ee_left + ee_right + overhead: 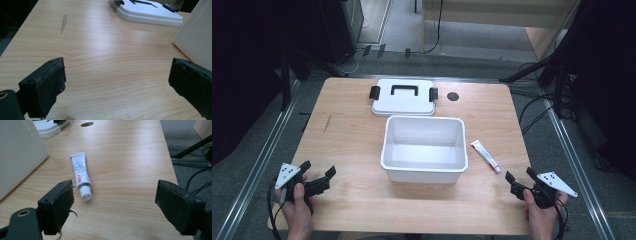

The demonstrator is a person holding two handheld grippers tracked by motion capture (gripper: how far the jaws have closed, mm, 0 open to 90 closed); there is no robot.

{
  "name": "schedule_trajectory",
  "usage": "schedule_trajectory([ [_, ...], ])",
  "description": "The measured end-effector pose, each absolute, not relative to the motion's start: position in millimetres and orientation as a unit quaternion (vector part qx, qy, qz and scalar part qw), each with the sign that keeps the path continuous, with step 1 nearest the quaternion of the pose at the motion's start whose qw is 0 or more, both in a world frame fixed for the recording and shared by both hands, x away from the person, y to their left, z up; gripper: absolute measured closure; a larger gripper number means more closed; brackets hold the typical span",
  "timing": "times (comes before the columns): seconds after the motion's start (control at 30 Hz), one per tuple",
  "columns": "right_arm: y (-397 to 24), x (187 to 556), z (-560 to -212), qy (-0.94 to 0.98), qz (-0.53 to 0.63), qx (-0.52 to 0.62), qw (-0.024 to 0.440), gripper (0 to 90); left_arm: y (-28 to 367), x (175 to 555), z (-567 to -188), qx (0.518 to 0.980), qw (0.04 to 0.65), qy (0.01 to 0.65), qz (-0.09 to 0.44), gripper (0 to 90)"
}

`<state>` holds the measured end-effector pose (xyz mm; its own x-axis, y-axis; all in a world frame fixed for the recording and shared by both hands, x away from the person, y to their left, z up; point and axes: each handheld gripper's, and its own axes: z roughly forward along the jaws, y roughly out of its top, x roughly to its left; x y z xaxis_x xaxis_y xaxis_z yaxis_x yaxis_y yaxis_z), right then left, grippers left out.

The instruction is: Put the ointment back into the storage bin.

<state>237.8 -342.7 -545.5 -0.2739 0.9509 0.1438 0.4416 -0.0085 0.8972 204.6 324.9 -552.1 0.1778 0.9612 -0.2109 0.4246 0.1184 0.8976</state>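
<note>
An open white box [424, 148] stands in the middle of the wooden table, its inside bare. Its white lid [403, 96], with a black handle and two black clips, lies flat just behind it. A small white tube [485, 155] with a white cap lies to the right of the box; the right gripper view has this tube [81, 174] a short way ahead of the jaws, cap toward me. My left gripper [318, 171] sits open at the near left of the table. My right gripper [520, 176] is open at the near right, nothing between its jaws.
The box wall [197, 35] rises at the right of the left gripper view, the lid [148, 12] beyond it. A round cable hole [453, 96] lies right of the lid. Tripod legs and cables [542, 70] stand off the table's far right. Bare wood surrounds both grippers.
</note>
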Motion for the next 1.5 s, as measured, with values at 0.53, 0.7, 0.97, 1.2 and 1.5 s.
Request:
schedule_trajectory([
  [0.53, -329, 252, -525, 0.732, 0.35, 0.543, 0.217, 16.1, 327, 202, -553, 0.592, 0.483, 0.582, 0.279, 1.8],
  [0.7, -319, 263, -514, 0.768, 0.302, 0.533, 0.186, 16.5, 328, 201, -553, 0.585, 0.49, 0.582, 0.28, 1.8],
  [0.97, -301, 288, -504, 0.8, 0.211, 0.546, 0.13, 15.9, 328, 200, -553, 0.583, 0.491, 0.584, 0.28, 1.8],
  [1.2, -285, 308, -497, 0.82, 0.146, 0.543, 0.106, 18.0, 328, 200, -553, 0.584, 0.492, 0.584, 0.277, 1.8],
  [1.5, -269, 334, -484, 0.843, 0.096, 0.523, 0.081, 36.4, 329, 200, -553, 0.581, 0.493, 0.586, 0.274, 1.8],
])
